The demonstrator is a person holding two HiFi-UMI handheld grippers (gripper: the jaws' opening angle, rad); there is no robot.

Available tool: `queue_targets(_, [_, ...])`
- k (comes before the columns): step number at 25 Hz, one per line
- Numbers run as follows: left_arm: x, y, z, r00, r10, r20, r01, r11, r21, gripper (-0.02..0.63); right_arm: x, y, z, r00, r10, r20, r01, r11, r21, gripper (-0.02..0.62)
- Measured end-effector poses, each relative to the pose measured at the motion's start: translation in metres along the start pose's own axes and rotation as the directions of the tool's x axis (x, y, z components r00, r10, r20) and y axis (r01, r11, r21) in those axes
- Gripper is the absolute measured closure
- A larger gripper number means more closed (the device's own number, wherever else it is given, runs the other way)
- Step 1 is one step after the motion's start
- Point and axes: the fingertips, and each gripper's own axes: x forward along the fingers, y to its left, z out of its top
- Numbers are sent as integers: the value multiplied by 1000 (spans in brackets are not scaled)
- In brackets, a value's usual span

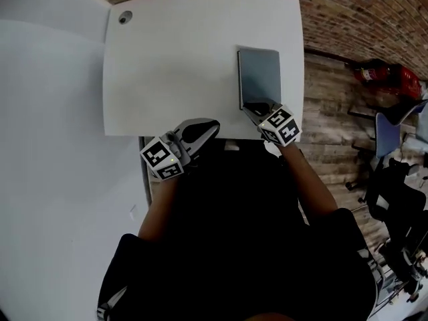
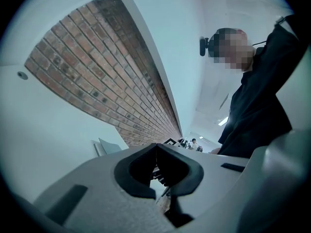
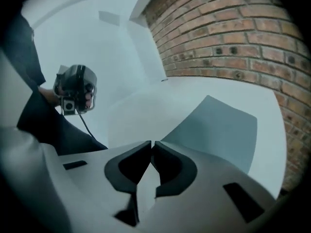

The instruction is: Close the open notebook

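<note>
A grey notebook [image 1: 259,77] lies flat with its cover shut near the right edge of the white table [image 1: 174,72]. My right gripper [image 1: 256,111] points down at the notebook's near edge, jaws together and empty. In the right gripper view [image 3: 151,143] the grey cover [image 3: 218,130] lies just beyond the tips. My left gripper [image 1: 206,127] hovers level over the table's front edge, well left of the notebook, also shut on nothing. From the left gripper view [image 2: 156,145] the notebook [image 2: 109,146] shows small and far off.
A round cable hole [image 1: 125,17] sits in the table's far left corner. A brick wall [image 1: 348,12] runs behind the table. Right of it, on the wooden floor, are chairs [image 1: 394,122] and a red object [image 1: 391,75]. A white wall panel [image 1: 47,112] stands at the left.
</note>
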Motion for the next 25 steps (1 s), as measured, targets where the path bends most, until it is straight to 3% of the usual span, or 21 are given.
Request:
queue_targets(5, [-20, 12, 3, 1000, 13, 15, -13, 1000, -6, 589, 28, 2, -15, 984, -96, -150, 64, 977, -206, 549])
queue_targets(8, [-21, 16, 2, 1000, 19, -6, -19, 1000, 19, 589, 34, -1, -21, 973, -124, -194, 66, 958, -281, 538])
queue_targets(14, [-14, 10, -1, 1000, 0, -18, 1, 999, 42, 589, 33, 1, -23, 980, -58, -188, 16, 976, -219, 515])
queue_targets(16, [-7, 5, -1, 1000, -18, -22, 19, 999, 50, 589, 24, 6, -11, 991, -18, -133, -11, 977, -215, 464])
queue_targets(19, [6, -2, 1, 998, -58, -31, 60, 995, 77, 589, -9, 13, 28, 995, 69, 70, -54, 980, -192, 428])
queue_targets(22, [26, -12, 8, 995, -92, -40, 96, 989, 114, 589, -66, 9, 66, 962, 84, 260, -28, 976, -214, 473])
queue_targets(25, [53, -28, 16, 990, -131, -59, 139, 976, 166, 589, -137, 6, 98, 906, 66, 419, 49, 965, -259, 546])
